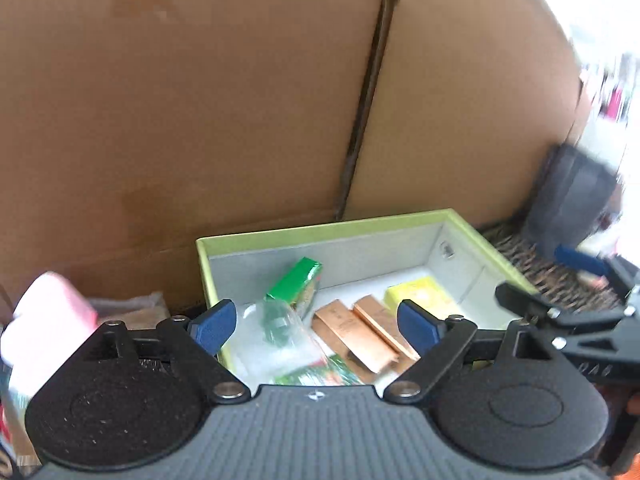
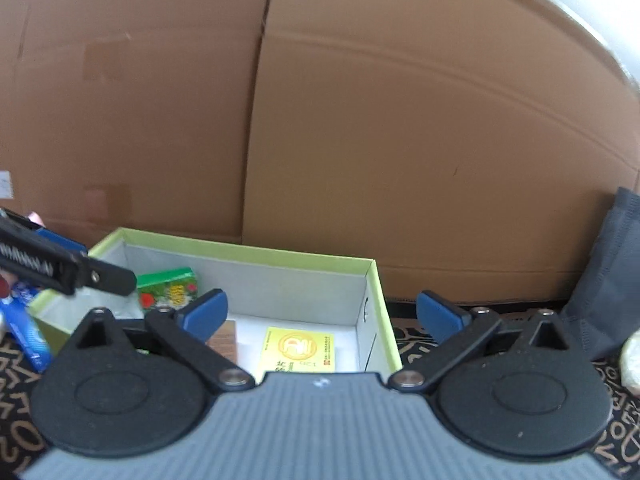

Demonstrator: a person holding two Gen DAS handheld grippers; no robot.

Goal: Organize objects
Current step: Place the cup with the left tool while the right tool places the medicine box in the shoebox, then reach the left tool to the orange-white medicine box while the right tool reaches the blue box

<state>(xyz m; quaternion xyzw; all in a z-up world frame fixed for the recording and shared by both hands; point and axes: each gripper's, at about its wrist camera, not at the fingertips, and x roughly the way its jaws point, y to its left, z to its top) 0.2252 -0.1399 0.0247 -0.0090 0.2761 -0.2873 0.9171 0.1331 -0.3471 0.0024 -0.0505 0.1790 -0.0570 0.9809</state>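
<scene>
A home corner: patterned rug (image 2: 412, 350), big cardboard carton (image 2: 360, 120) behind

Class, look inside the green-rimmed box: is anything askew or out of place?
Yes. The green packet stands tilted, propped on the clear plastic bag, while the two copper-coloured boxes and the yellow packet lie flat on the floor of the green-rimmed box.

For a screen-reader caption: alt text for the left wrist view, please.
An open lime-green cardboard box holds a green packet, two copper-coloured cartons and a yellow pack. The left tool hovers open above it.
</scene>
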